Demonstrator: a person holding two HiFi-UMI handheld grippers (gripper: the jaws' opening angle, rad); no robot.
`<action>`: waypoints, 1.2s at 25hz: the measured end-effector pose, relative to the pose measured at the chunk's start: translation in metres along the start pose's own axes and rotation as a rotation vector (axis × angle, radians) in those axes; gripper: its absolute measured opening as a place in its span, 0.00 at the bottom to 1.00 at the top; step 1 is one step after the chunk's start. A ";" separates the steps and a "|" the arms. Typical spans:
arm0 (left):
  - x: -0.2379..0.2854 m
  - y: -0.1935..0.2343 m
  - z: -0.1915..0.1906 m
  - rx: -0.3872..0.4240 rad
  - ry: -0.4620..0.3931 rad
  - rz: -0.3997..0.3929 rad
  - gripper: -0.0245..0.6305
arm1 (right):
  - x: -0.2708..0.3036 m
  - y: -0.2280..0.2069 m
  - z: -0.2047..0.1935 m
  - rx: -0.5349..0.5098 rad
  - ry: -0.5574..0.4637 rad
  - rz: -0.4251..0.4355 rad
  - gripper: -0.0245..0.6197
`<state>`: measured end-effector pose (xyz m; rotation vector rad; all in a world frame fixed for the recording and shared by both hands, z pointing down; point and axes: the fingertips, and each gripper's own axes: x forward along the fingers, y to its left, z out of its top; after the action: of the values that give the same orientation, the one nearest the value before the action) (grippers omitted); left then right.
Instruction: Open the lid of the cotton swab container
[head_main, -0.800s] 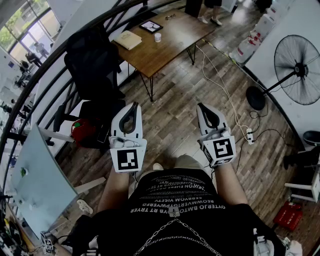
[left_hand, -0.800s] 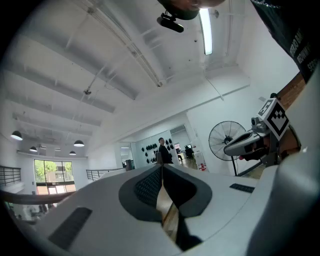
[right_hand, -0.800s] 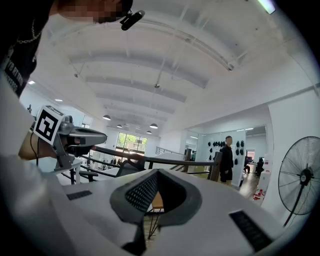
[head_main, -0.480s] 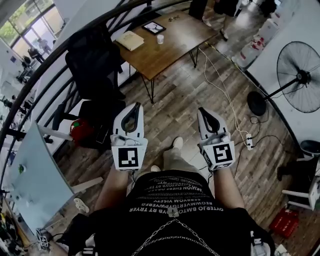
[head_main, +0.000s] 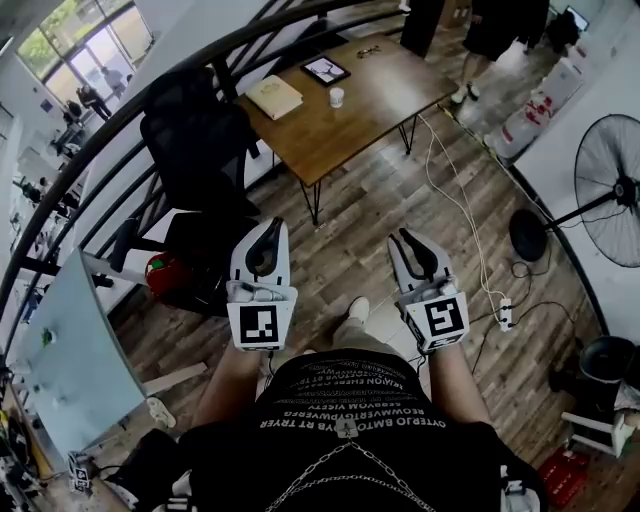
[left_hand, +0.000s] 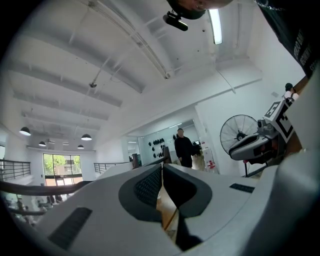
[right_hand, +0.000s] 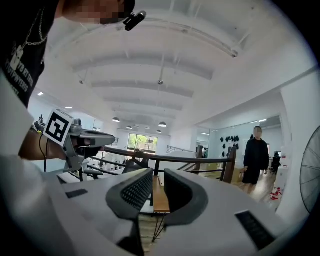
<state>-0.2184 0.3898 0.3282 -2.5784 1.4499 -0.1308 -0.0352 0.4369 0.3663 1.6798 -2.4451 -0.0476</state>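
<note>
Jaws: left gripper (head_main: 271, 224) pressed together, empty | right gripper (head_main: 399, 238) narrowly parted, empty

The left gripper (head_main: 271, 232) and right gripper (head_main: 406, 243) are held level, side by side, pointing forward. Left jaws are pressed together, empty. Right jaws stand slightly apart, nothing between them.
</note>
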 end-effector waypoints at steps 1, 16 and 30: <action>0.008 0.002 -0.002 -0.007 -0.001 0.011 0.09 | 0.007 -0.006 -0.002 0.001 0.003 0.006 0.16; 0.118 -0.017 -0.033 -0.038 0.100 -0.020 0.09 | 0.080 -0.094 -0.028 0.030 0.044 0.070 0.21; 0.171 -0.028 -0.023 -0.059 0.088 0.063 0.10 | 0.109 -0.152 -0.027 0.020 0.014 0.140 0.21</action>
<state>-0.1101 0.2552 0.3543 -2.6005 1.5870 -0.1984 0.0710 0.2824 0.3879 1.5071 -2.5535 0.0068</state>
